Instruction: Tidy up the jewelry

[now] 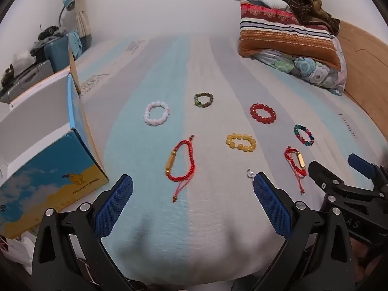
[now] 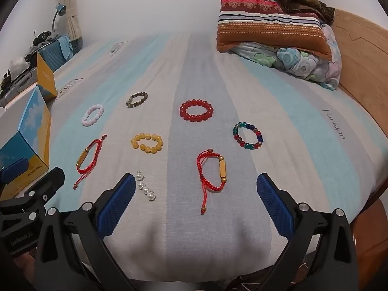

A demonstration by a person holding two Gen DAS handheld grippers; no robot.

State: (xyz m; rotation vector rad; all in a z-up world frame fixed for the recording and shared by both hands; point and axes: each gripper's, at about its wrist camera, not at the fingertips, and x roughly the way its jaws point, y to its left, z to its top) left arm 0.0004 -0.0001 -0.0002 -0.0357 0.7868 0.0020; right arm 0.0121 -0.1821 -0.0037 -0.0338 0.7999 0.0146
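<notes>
Eight pieces spread on striped bed sheet (image 2: 194,230), box (image 1: 48,181) at left. Both claws spread wide, holding nothing: left gripper (image 1: 193,191), right gripper (image 2: 196,191). Risk probably: soft sheet pinched together with red cord bracelet (image 2: 213,172); loose cord snagging; pearl string (image 2: 145,186) slipping from pads.

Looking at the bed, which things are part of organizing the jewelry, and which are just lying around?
For the job: pink bracelet, brown bracelet, red bead bracelet, yellow bracelet, multicolored bracelet, two red cord bracelets, pearl string, open box.

Lying about: folded blankets, suitcase, desk lamp.
</notes>
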